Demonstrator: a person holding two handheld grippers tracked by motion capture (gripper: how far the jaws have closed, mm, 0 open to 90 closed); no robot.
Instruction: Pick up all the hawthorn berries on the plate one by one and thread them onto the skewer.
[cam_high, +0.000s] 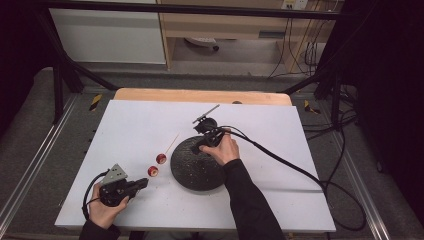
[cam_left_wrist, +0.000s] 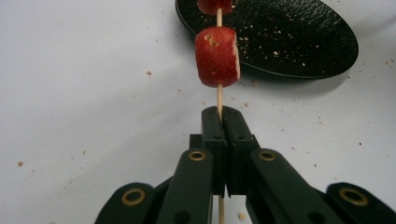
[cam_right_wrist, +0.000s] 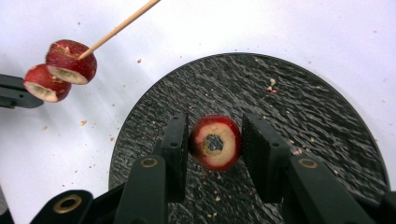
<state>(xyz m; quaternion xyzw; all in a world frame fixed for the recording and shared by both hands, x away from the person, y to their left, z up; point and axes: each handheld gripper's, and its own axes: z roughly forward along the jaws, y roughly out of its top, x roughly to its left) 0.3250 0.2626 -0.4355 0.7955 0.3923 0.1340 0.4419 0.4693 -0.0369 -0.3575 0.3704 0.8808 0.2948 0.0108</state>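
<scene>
A thin wooden skewer (cam_left_wrist: 219, 95) carries two red fruit pieces (cam_left_wrist: 217, 56), and my left gripper (cam_left_wrist: 223, 114) is shut on its bare end. In the high view that gripper (cam_high: 145, 182) lies low at the table's front left, with the skewer (cam_high: 172, 142) pointing away past the two pieces (cam_high: 161, 158). My right gripper (cam_right_wrist: 215, 135) hangs over the black round plate (cam_right_wrist: 289, 102). It is shut on a third red fruit piece (cam_right_wrist: 215, 142) whose cored, pale cut face points at the camera. The loaded skewer (cam_right_wrist: 121, 25) lies to its upper left.
The black plate (cam_high: 197, 170) sits mid-table on a white sheet (cam_high: 135, 125), with crumbs scattered on both. A black cable (cam_high: 300, 172) trails from the right gripper (cam_high: 197, 148) across the table's right side. A wooden board edge (cam_high: 200, 95) shows behind the sheet.
</scene>
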